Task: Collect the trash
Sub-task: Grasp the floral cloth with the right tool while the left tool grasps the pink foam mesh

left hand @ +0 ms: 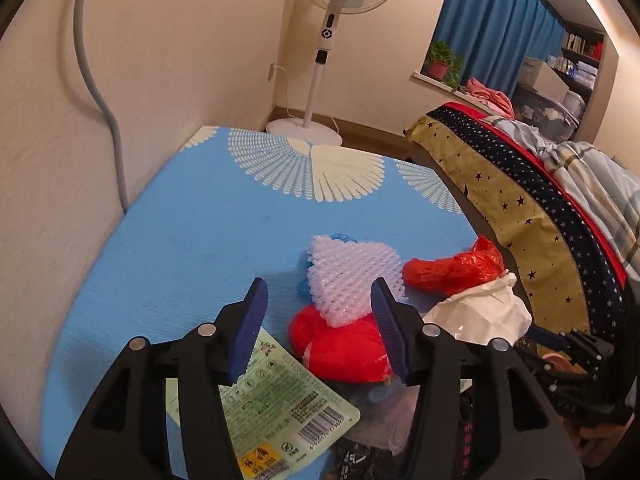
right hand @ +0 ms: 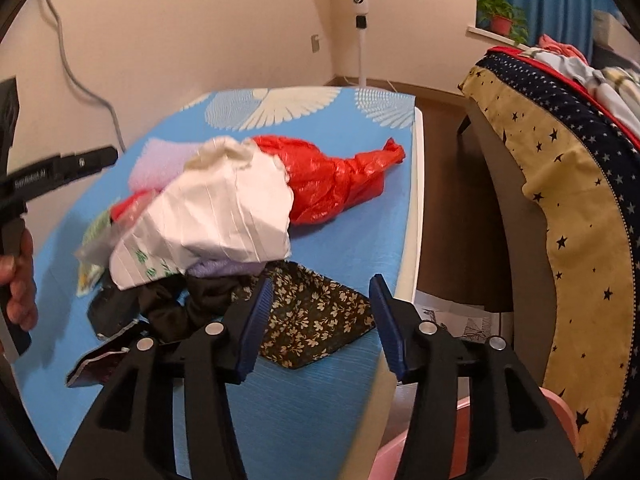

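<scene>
Meanwhile, both grippers hung open and empty: the left gripper [left hand: 320,316] low in frame over red bags [left hand: 340,348], the right gripper [right hand: 320,312] over floral cloth [right hand: 312,320].

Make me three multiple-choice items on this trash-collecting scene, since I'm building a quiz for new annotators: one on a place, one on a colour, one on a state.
1. Where does the white foam net lie?
A. On the floor by the fan
B. On the blue table, partly on a red bag
C. On the bed

2. What colour is the knotted plastic bag near the table's right edge?
A. Red
B. Green
C. Black

3. How do the jaws of the right gripper stand?
A. Clamped on the white paper
B. Clamped on the floral cloth
C. Apart, holding nothing

Answers:
1 B, the net rests on the blue table and overlaps the red bag.
2 A, the right wrist view shows it bright red.
3 C, both pads stand apart above the floral cloth, gripping nothing.
</scene>
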`<state>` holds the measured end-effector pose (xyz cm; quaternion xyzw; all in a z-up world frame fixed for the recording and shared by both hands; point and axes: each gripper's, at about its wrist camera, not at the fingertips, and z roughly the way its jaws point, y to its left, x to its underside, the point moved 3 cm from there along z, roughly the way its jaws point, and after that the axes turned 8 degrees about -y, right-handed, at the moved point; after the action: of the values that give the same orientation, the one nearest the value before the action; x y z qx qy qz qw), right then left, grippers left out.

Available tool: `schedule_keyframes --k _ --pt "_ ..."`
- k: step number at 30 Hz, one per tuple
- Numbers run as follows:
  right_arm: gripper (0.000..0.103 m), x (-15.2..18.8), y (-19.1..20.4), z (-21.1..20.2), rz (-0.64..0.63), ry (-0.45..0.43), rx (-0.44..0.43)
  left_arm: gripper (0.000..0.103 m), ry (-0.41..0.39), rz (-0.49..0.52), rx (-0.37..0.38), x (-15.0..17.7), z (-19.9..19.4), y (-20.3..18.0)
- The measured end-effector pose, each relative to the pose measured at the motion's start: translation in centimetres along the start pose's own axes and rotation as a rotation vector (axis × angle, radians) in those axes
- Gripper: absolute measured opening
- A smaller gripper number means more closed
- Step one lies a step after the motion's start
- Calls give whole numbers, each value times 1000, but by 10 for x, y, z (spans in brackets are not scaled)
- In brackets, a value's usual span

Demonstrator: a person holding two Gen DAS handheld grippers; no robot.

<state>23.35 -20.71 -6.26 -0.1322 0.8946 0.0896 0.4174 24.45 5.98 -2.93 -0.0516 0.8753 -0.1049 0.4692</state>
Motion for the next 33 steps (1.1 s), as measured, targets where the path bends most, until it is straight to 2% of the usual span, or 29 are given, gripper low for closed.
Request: schedule_keyframes --k 10,13,14,16,18,19,25,33 --pt "51 10 2 14 -42 59 3 53 59 -31 22 6 29 2" --pt "46 13 4 17 -58 72 6 52 65 -35 47 7 32 -2" --pt "41 14 6 17 -66 72 3 49 68 -36 52 7 33 -4" --pt "31 15 9 16 -77 70 -16 33 83 -36 54 9 36 -5" --pt "6 16 16 14 -105 70 -35 22 93 -36 54 11 37 -6" --pt "3 17 19 13 -123 70 -41 15 93 -34 57 11 36 -7" --pt "2 13 17 -4 -64 35 -91 11 54 -24 61 3 16 -10" --pt "2 -6 28 -56 -19 -44 -165 11 -10 -12 21 -6 -30 -7"
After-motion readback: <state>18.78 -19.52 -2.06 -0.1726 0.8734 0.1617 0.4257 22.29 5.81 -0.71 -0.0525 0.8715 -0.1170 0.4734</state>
